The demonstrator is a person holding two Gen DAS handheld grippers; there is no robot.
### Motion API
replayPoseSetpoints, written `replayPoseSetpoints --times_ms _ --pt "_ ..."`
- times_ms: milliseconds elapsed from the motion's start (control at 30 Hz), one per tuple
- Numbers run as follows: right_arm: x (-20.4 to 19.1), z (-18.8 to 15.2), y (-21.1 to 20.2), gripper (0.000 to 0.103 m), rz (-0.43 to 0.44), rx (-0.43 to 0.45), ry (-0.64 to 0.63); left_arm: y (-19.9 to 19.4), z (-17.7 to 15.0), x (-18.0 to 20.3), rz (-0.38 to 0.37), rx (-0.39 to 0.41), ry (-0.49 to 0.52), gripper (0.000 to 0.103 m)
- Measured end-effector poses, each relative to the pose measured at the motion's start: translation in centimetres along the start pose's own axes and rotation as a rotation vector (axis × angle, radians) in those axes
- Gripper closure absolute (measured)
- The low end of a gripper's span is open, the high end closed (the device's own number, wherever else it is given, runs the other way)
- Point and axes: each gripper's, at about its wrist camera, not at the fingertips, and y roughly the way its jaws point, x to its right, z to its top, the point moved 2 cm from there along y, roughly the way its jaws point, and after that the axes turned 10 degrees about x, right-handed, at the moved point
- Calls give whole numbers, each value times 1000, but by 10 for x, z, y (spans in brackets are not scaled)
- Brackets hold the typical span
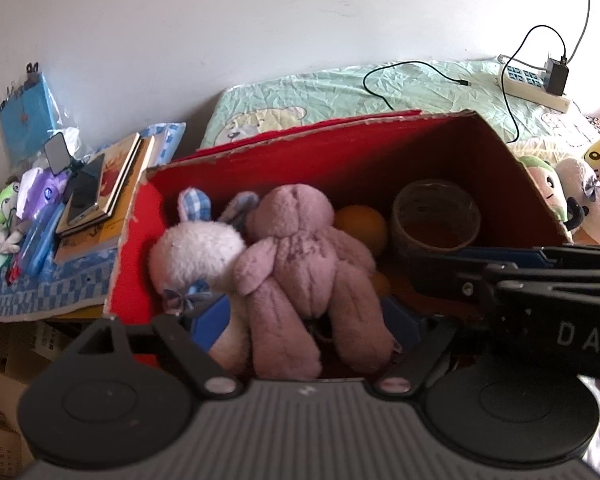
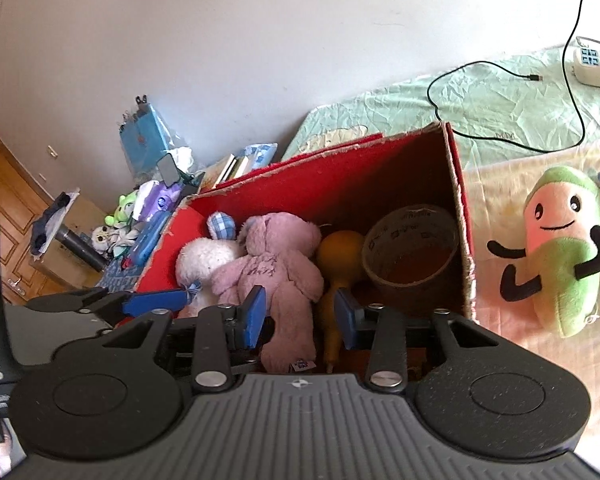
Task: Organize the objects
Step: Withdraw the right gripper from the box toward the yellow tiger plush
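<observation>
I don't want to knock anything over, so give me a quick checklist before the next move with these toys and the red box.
1. Left gripper open: ok.
2. Right gripper open: ok, straddling the pink bear's leg.
3. Pink bear inside the red box: ok.
4. Green plush in the box: not ok, it lies outside.
5. Grippers clear of each other: cannot tell, they are close.

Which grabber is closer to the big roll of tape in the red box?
Right. The right gripper hangs open over the box's near edge, with the tape roll just beyond its right finger. The left gripper straddles the pink bear, further over to the roll's left.
</observation>
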Motion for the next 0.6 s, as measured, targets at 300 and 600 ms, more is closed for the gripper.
replayPoseSetpoints --times_ms 300,600 --pt "7 4 -19 62 58 11 13 -13 4 19 40 22 3 13" --pt "17 6 -33 61 76 19 17 -16 5 31 63 9 -21 12"
